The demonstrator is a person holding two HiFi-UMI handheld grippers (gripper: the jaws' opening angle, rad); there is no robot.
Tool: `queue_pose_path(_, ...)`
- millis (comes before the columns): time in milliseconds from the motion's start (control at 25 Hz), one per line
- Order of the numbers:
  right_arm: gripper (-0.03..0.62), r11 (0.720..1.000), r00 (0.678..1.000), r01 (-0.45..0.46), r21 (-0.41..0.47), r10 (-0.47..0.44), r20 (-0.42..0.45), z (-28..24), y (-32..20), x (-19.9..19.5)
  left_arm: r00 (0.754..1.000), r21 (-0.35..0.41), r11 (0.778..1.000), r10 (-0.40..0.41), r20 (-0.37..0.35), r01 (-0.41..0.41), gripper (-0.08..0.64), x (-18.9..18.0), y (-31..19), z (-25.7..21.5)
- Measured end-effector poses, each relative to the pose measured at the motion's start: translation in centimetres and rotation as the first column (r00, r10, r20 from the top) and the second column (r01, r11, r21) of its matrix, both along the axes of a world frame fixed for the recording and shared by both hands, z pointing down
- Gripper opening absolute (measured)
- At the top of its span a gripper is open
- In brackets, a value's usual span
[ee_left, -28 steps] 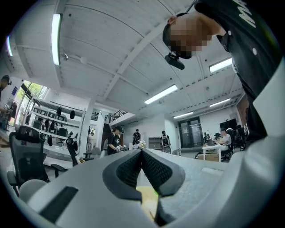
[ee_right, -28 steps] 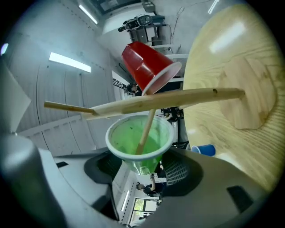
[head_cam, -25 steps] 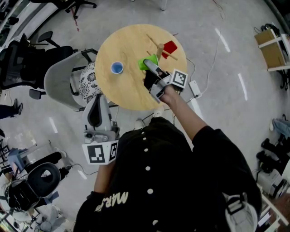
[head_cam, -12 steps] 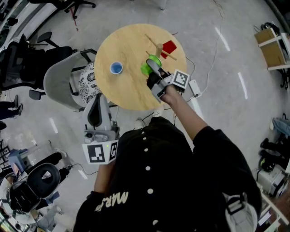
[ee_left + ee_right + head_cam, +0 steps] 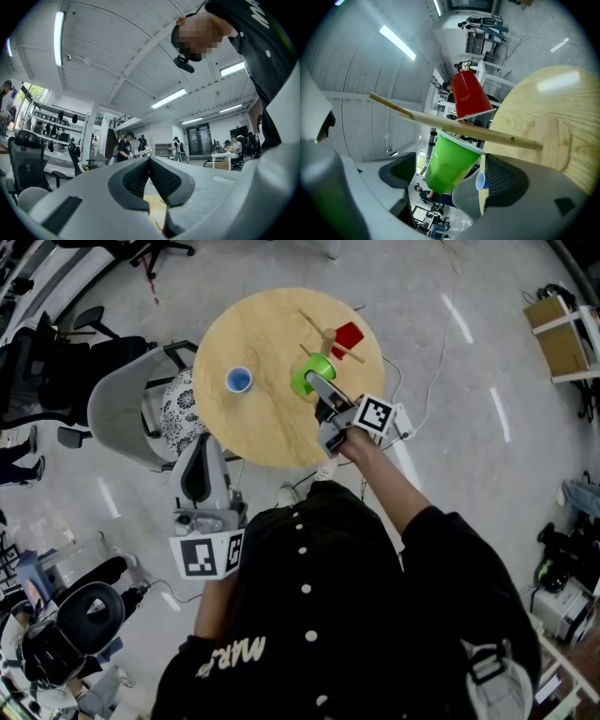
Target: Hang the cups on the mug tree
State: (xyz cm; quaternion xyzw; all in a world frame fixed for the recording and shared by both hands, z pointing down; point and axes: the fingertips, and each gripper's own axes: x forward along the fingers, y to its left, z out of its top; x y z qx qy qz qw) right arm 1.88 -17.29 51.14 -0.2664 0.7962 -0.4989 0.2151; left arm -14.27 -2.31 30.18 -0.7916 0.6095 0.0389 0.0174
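A wooden mug tree [image 5: 328,336] stands at the far right of the round wooden table [image 5: 253,334]. A red cup [image 5: 349,336] hangs on one peg. A green cup [image 5: 309,377] hangs on the near peg [image 5: 497,135]. My right gripper [image 5: 319,386] is at the green cup [image 5: 450,164], which sits between the jaws. Those jaws have just been opening, and there is a gap on each side of the cup. A blue cup [image 5: 238,380] stands upright on the left of the table. My left gripper [image 5: 202,454] is held low beside the table, shut and empty.
A grey chair [image 5: 131,399] with a patterned cushion [image 5: 183,409] stands against the table's left edge. A power strip [image 5: 405,423] and cables lie on the floor to the right. Black office chairs stand at far left, and a shelf unit [image 5: 562,334] at far right.
The right gripper rolled and its jaws spread off the green cup, which went from tilted in the grip to hanging on the peg. The hand drew slightly back. The left gripper stayed put.
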Motion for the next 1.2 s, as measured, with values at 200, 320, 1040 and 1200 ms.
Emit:
queue_pose_path(200, 0.457, 1.0, 1.0, -0.01, -0.026, 0.011, 0.027, 0.8, 0.3, 0.0, 1.0, -0.011, 1.0, -0.002, -0.002, 0.002, -0.003, -0.5, -0.5, 0.7)
queue_pose_path(320, 0.46, 1.0, 0.999, -0.008, -0.012, 0.008, 0.033, 0.7, 1.0, 0.2, 1.0, -0.016, 1.0, -0.006, -0.004, 0.006, -0.003, -0.5, -0.3, 0.8)
queue_pose_path(1040, 0.445, 0.898, 0.719, 0.379, 0.223, -0.134, -0.682, 7.5, 8.2, -6.1, 0.995, -0.046, 0.994, -0.102, -0.002, 0.102, -0.003, -1.5, -2.8, 2.4)
queue_pose_path(1200, 0.434, 0.871, 0.642, 0.427, 0.244, -0.102, -0.76, 8.4, 8.3, -9.3, 0.997, -0.039, 0.996, -0.075, -0.009, 0.075, -0.003, -3.6, -4.0, 2.6)
